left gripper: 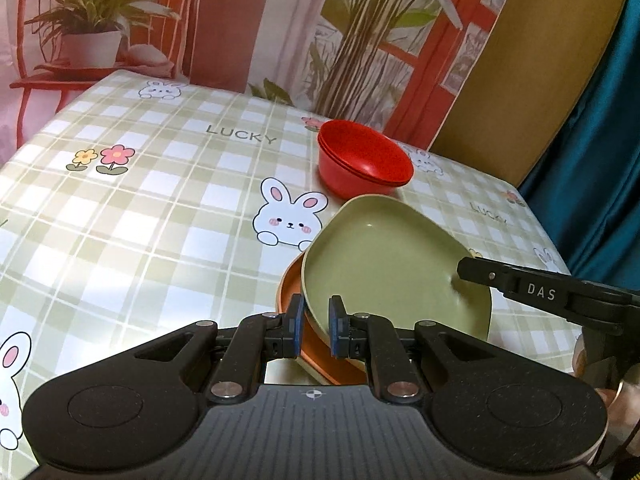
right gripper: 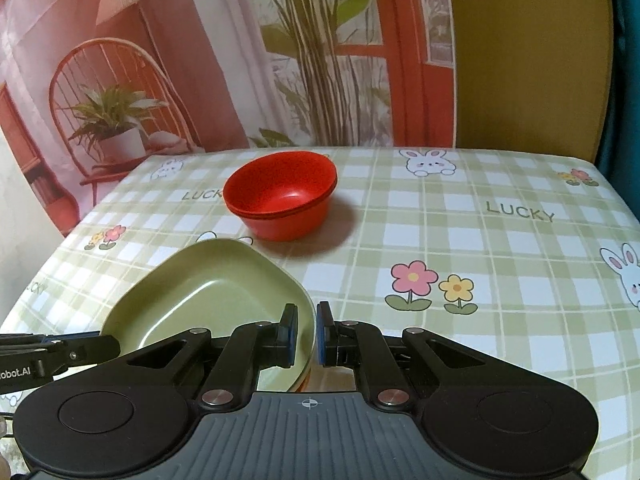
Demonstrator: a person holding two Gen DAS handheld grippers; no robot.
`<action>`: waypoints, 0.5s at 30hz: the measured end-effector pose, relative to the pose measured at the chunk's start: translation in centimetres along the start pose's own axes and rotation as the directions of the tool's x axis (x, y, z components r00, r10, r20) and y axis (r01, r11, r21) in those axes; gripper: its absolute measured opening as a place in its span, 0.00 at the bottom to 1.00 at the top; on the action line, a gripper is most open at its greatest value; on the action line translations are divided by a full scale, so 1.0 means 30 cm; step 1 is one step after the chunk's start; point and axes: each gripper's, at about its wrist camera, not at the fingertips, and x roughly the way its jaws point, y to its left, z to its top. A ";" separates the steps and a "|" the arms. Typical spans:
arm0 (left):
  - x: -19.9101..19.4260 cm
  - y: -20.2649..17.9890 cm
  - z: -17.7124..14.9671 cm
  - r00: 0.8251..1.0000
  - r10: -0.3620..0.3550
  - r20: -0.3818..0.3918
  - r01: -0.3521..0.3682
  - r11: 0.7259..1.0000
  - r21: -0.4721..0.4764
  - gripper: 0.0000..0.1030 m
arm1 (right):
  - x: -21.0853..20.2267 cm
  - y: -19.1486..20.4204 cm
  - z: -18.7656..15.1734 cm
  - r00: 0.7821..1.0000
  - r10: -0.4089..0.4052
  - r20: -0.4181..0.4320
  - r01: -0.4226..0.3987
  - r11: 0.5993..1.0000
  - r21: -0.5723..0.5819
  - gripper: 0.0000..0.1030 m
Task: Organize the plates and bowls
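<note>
A green plate (left gripper: 384, 268) lies on an orange plate (left gripper: 292, 300), a little off-centre, on the table. My left gripper (left gripper: 317, 326) is shut on the near rims of both plates. My right gripper (right gripper: 307, 332) is shut on the green plate's (right gripper: 208, 296) right rim; a sliver of the orange plate (right gripper: 304, 385) shows below. Each gripper shows in the other's view: the right one (left gripper: 540, 292) and the left one (right gripper: 52, 354). Two stacked red bowls (left gripper: 362, 158) stand behind the plates, also in the right wrist view (right gripper: 280, 196).
The table (left gripper: 140, 208) has a green checked cloth with rabbits and flowers. A printed backdrop (left gripper: 240, 20) with plants and a chair stands behind the table's far edge. A teal curtain (left gripper: 592, 140) hangs at the right.
</note>
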 end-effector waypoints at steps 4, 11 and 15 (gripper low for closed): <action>0.001 0.008 -0.001 1.000 0.014 0.000 -0.014 1.000 -0.008 0.13 | 0.007 0.011 -0.009 1.000 0.005 -0.011 -0.005 1.000 -0.009 0.09; 0.003 0.005 -0.016 1.000 0.022 0.003 -0.022 1.000 -0.011 0.13 | 0.011 0.017 -0.018 1.000 0.001 -0.020 -0.001 1.000 -0.020 0.09; 0.004 0.003 -0.018 1.000 0.027 0.004 -0.027 0.999 -0.017 0.14 | 0.015 0.018 -0.026 1.000 0.000 -0.030 -0.001 1.000 -0.024 0.09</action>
